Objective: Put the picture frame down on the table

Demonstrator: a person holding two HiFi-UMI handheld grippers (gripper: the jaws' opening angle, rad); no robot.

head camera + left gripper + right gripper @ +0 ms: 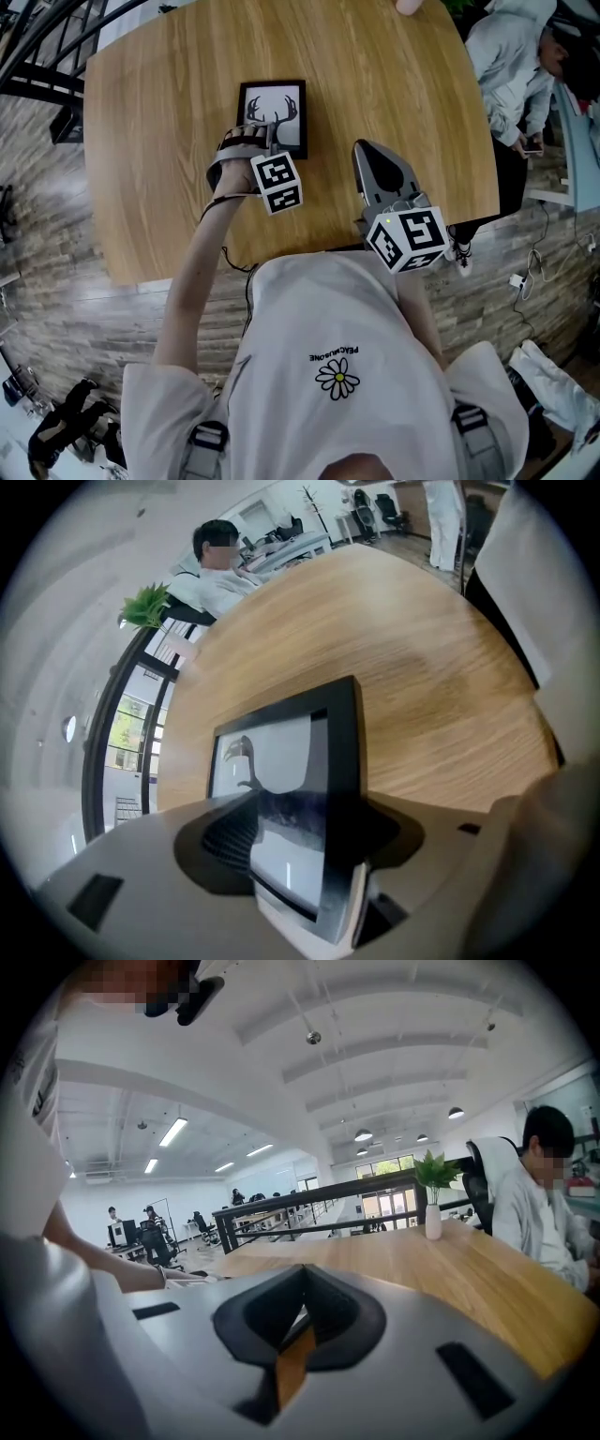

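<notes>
One picture frame (273, 114) was seen, a black rectangular frame around a white sheet printed with a dark antlered deer's head. It was held by its near edge in the left gripper (265, 142), whose jaws were clamped onto the black border and the glass (281, 752). The frame lay out over the middle of the table (169, 141), its far end pointing away from the person. Whether it rested flat on the wood could not be told.

The right gripper (368, 152) was kept just to the right of the frame, apart from it. Its jaws were drawn together to a thin slit with nothing between them (302, 1321).

The table was broad with rounded corners, and beyond its near edge a grey plank floor (47, 234) was shown. A seated person (511, 75) in a pale hooded top was placed at the far right side. A small green plant (433, 1171) in a white vase (432, 1222) stood on the table edge beside a dark metal railing (309, 1204). Behind it an open office with ceiling strip lights and desks was visible.

The tabletop was finished in light wood with fine straight grain. The gripper bodies were of smooth grey plastic with dark ribbed pads, and a cube with square markers (277, 183) was carried on each.
</notes>
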